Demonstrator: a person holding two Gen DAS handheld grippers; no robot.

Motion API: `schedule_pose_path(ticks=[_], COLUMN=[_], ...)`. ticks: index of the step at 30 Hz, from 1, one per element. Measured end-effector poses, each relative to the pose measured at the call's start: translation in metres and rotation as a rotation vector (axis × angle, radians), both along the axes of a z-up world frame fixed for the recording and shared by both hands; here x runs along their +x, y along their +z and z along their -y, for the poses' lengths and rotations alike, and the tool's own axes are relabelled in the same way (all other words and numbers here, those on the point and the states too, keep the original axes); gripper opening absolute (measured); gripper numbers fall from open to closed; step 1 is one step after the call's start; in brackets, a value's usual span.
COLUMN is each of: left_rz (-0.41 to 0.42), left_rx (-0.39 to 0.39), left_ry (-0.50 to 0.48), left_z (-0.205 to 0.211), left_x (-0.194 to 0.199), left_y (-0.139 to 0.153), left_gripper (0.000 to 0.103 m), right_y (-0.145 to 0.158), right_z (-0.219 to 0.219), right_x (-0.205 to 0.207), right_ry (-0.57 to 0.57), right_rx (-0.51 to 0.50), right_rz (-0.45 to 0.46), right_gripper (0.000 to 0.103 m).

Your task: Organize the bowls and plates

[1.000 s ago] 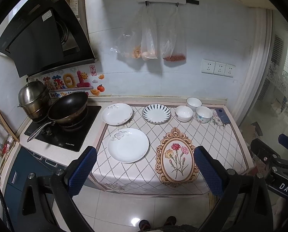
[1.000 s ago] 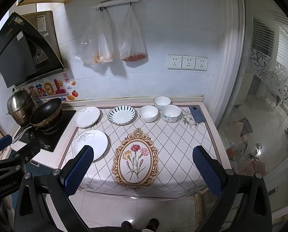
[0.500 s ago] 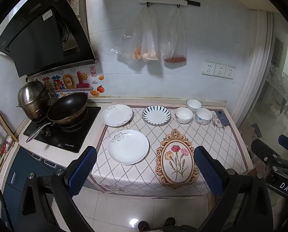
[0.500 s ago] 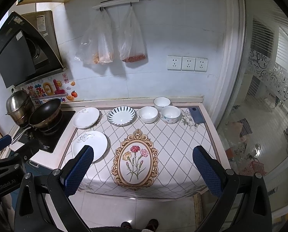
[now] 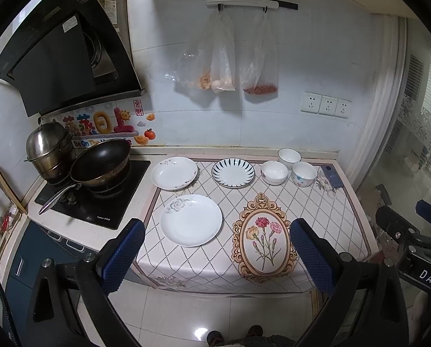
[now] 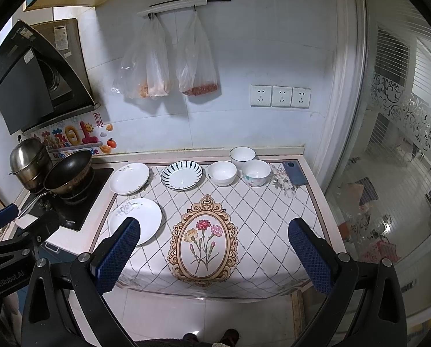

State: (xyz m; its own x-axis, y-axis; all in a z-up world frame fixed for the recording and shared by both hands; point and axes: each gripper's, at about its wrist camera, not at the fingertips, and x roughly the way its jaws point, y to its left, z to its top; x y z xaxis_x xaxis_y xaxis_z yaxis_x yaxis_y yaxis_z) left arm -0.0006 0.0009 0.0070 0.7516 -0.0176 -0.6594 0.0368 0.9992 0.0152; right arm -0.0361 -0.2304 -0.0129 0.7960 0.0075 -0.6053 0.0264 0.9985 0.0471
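On the patterned counter cloth lie a large white plate with a grey flower [image 5: 191, 219] [image 6: 140, 217], a smaller white floral plate [image 5: 174, 172] [image 6: 129, 178] and a blue-striped plate [image 5: 233, 172] [image 6: 182, 175]. Three bowls stand at the back right: a plain white bowl [image 5: 274, 172] [image 6: 222, 172], another white bowl [image 5: 289, 155] [image 6: 242, 155] and a spotted bowl [image 5: 303, 173] [image 6: 255, 172]. My left gripper [image 5: 216, 256] and my right gripper [image 6: 214, 256] are both open and empty, held in front of the counter's near edge.
A black wok [image 5: 101, 163] and a steel pot [image 5: 48, 147] sit on the hob at left. A phone [image 6: 294, 172] lies at the counter's back right. Plastic bags [image 6: 169, 63] hang on the wall. A glass partition [image 6: 394, 173] bounds the right side.
Both views have shifted very slightly; the counter looks a touch farther off. Nothing on the counter has moved and both grippers stay open.
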Motion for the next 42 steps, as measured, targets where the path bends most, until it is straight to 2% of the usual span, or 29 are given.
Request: schedule_pose_path(ticks=[23, 28, 32, 35, 37, 39, 42], left_rz=[0.004, -0.002, 0.022, 0.02, -0.003, -0.058, -0.186], left_rx=[-0.011, -0.015, -0.011, 0.004, 0.017, 0.026, -0.001], left_ry=[-0.002, 0.0, 0.028, 0.084, 0.126, 0.165, 0.212], left_z=[0.004, -0.008, -0.033, -0.064, -0.086, -0.109, -0.146], left_x=[0.0, 0.006, 0.022, 0.05, 0.07, 0.096, 0.142], left_y=[0.001, -0.001, -0.01, -0.027, -0.046, -0.07, -0.118], left_gripper=[0.103, 0.103, 0.103, 0.103, 0.103, 0.103, 0.103], right_y=[0.002, 0.001, -0.006, -0.02, -0.038, -0.059, -0.1], right_z=[-0.001, -0.004, -0.007, -0.013, -0.022, -0.032, -0.052], right_x=[-0.005, -0.002, 0.008, 0.029, 0.054, 0.081, 0.132], right_ry=[0.007, -0.002, -0.019, 0.002, 0.033, 0.051, 0.103], right_rx=[0.003, 0.017, 0.064, 0.129, 0.164, 0.183, 0.236], right_rz=[0.002, -0.007, -0.01, -0.005, -0.044, -0.102, -0.2], right_gripper=[0.103, 0.103, 0.103, 0.103, 0.103, 0.103, 0.103])
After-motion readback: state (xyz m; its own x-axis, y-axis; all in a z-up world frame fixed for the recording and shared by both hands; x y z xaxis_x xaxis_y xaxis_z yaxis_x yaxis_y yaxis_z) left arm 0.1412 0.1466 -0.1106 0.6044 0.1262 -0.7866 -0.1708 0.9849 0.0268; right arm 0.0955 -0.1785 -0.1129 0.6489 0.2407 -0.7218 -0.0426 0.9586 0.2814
